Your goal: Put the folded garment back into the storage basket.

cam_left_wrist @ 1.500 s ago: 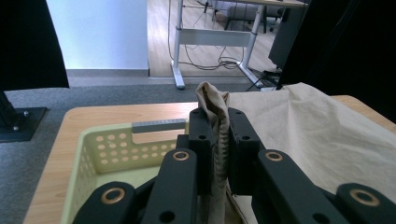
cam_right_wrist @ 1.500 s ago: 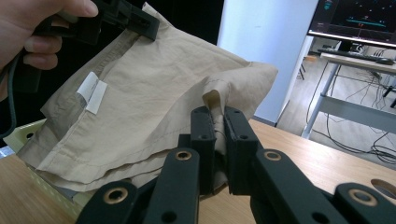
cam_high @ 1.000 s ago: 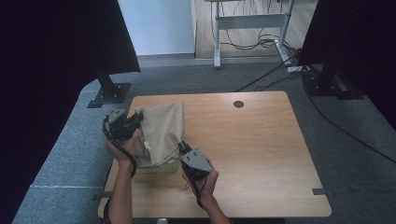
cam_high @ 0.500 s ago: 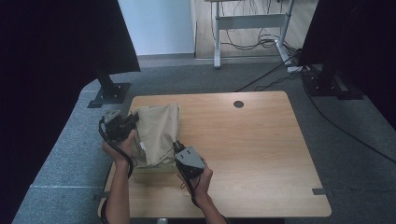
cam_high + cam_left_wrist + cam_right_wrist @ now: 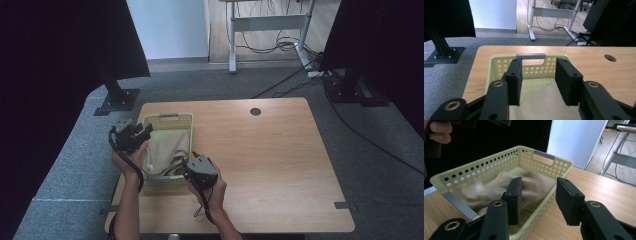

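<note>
Both grippers, left gripper (image 5: 145,131) and right gripper (image 5: 184,169), had just been opening, jaws apart with nothing between them. They hung over the near end of a pale green basket (image 5: 168,118) at the table's (image 5: 280,150) left side. The beige cloth (image 5: 165,150) lay crumpled inside it, apparently let fall there.
</note>
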The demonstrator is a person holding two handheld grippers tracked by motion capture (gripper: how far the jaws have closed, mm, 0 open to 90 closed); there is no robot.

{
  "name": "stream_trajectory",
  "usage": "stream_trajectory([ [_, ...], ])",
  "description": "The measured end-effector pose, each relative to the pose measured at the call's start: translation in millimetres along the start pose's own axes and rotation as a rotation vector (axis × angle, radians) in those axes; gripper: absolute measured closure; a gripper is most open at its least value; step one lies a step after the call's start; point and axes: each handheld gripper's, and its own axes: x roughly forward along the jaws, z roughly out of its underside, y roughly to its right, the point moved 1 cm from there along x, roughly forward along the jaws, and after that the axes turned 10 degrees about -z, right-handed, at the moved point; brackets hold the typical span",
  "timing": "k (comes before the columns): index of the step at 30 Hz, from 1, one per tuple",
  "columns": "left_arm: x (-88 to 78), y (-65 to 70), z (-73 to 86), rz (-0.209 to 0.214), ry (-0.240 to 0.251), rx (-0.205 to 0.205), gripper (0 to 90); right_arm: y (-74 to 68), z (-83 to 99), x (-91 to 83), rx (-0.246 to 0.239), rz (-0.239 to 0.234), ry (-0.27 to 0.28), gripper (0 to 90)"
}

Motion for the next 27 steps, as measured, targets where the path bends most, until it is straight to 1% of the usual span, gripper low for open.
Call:
stream_trajectory([
  [1,-0.3,1.9,-0.1,0.001,-0.001,0.002,47.9,2.2,0.5,-3.5,0.006,0.003,0.000,50.4],
  [3,-0.6,3.9,0.2,0.004,-0.001,0.002,47.0,3.1,0.7,-4.7,0.009,0.004,-0.001,49.4],
  [4,-0.3,8.0,0.9,0.017,-0.009,0.002,47.0,4.1,0.9,-6.0,0.014,0.002,-0.001,48.6],
  [5,0.0,10.2,1.6,0.021,-0.013,0.001,44.4,5.6,1.5,-8.8,0.017,-0.002,0.001,46.9],
  [7,0.0,10.2,1.6,0.021,-0.013,0.001,43.0,6.2,1.9,-10.0,0.017,-0.005,0.001,46.9],
  [8,0.0,10.2,1.6,0.021,-0.013,0.001,43.0,6.2,1.9,-10.0,0.017,-0.005,0.001,45.3],
  [9,0.7,18.4,5.7,0.042,-0.025,-0.001,43.0,6.2,1.9,-10.0,0.017,-0.005,0.001,45.3],
  [10,0.7,18.4,5.7,0.042,-0.025,-0.001,40.5,6.2,1.9,-10.0,0.017,-0.005,0.001,45.3],
  [11,1.6,21.6,7.8,0.053,-0.033,-0.001,40.5,7.4,3.1,-15.6,0.018,-0.017,0.012,41.5],
  [12,1.6,21.6,7.8,0.053,-0.033,-0.001,39.1,7.4,3.1,-15.6,0.018,-0.017,0.012,41.5],
  [13,2.2,24.1,9.6,0.062,-0.038,-0.005,39.1,7.9,3.7,-16.8,0.014,-0.033,0.013,40.0],
  [14,2.2,24.1,9.6,0.062,-0.038,-0.005,37.6,7.9,3.7,-16.8,0.014,-0.033,0.013,40.0],
  [15,1.9,27.8,11.7,0.081,-0.043,-0.005,37.6,8.5,4.6,-17.9,0.012,-0.049,0.015,38.8],
  [16,1.9,27.8,11.7,0.081,-0.043,-0.005,35.3,8.5,4.6,-17.9,0.012,-0.049,0.015,38.8],
  [17,1.9,27.8,11.7,0.081,-0.043,-0.005,35.3,9.8,6.1,-18.6,0.010,-0.079,0.010,38.8],
  [18,-0.3,34.1,14.0,0.109,-0.046,-0.007,35.3,9.8,6.1,-18.6,0.010,-0.079,0.010,37.2],
  [19,-1.3,36.7,14.9,0.114,-0.050,-0.002,32.9,12.4,9.3,-21.7,0.017,-0.101,0.020,36.0],
  [21,-1.3,36.7,14.9,0.114,-0.050,-0.002,32.2,13.4,10.5,-22.9,0.020,-0.105,0.021,36.0],
  [22,-5.4,46.9,18.7,0.134,-0.041,0.007,32.2,13.4,10.5,-22.9,0.020,-0.105,0.021,35.3],
  [23,-5.4,46.9,18.7,0.134,-0.041,0.007,31.5,13.4,10.5,-22.9,0.020,-0.105,0.021,35.3],
  [24,-8.2,54.4,21.2,0.144,-0.039,0.015,31.2,21.2,17.3,-32.7,0.025,-0.091,0.026,33.8],
  [27,-8.2,54.4,21.2,0.144,-0.039,0.015,31.1,22.3,18.1,-34.0,0.025,-0.088,0.026,33.8],
])
